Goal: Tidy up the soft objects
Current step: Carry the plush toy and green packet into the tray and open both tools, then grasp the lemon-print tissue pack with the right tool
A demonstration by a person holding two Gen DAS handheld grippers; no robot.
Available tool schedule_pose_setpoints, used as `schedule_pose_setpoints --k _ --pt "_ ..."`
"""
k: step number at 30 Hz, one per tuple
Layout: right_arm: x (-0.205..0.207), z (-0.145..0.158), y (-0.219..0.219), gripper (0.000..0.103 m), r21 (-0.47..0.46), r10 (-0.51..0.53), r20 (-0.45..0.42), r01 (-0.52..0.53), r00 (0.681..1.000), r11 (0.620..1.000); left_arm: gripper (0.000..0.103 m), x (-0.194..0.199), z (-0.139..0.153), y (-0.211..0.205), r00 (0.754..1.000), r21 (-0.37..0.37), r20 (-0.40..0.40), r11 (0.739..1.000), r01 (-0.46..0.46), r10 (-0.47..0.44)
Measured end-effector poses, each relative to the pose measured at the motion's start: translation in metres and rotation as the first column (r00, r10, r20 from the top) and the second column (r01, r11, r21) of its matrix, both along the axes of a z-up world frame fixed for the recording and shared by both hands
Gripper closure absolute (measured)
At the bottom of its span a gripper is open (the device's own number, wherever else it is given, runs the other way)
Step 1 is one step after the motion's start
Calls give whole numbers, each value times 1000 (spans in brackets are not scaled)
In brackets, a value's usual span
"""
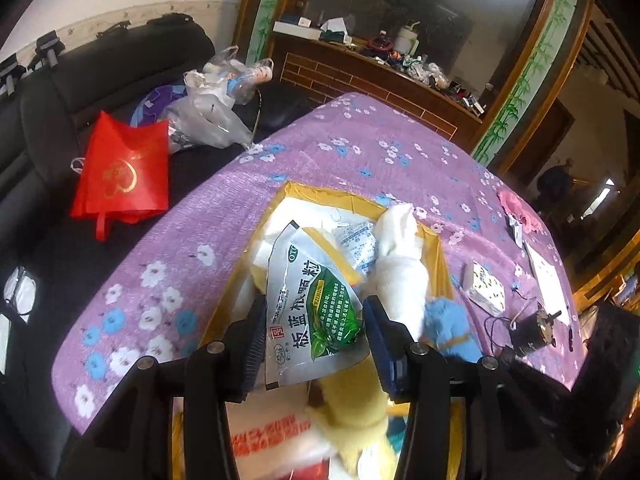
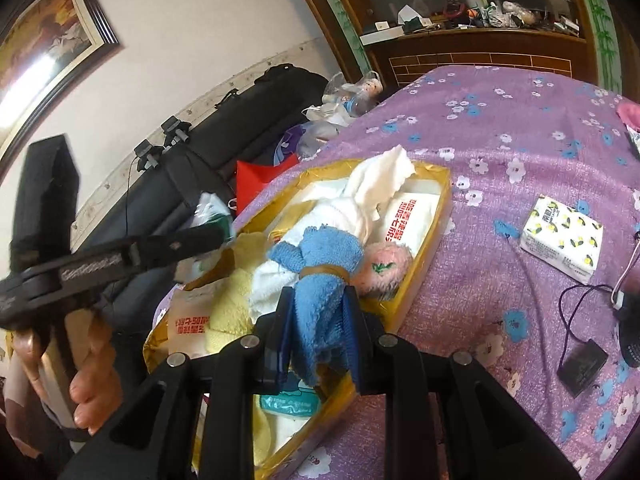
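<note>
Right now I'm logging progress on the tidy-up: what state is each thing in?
left gripper: shut on the medicine sachet, held over the box.
right gripper: shut on the blue towel, which is tied with a band.
yellow box: open, crowded with cloths and packets.
white towel: lying in the box, one corner over the rim.
tissue pack: sealed, on the bedspread outside the box.
</note>
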State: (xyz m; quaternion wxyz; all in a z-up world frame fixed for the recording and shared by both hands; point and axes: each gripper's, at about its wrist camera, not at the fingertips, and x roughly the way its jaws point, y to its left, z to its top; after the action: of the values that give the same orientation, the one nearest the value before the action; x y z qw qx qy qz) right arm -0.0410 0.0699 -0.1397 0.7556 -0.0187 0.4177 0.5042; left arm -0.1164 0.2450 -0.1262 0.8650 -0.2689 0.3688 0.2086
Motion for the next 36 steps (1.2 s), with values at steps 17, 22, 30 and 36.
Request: schedule_pose_setpoints --k 17,22,30,36 --pt "-1 20 -22 38 147 -41 17 38 999 988 22 -9 14 -24 998 32 59 999 -1 -1" --pt "9 27 -36 38 174 -86 16 82 996 981 13 -13 28 -45 994 21 105 1000 23 -25" --pt "67 37 -79 34 50 -232 -30 233 972 971 11 9 40 -87 982 33 128 990 139 -142" --pt "119 17 -51 29 -201 -342 -51 326 938 924 11 14 31 -106 977 17 130 986 167 -168"
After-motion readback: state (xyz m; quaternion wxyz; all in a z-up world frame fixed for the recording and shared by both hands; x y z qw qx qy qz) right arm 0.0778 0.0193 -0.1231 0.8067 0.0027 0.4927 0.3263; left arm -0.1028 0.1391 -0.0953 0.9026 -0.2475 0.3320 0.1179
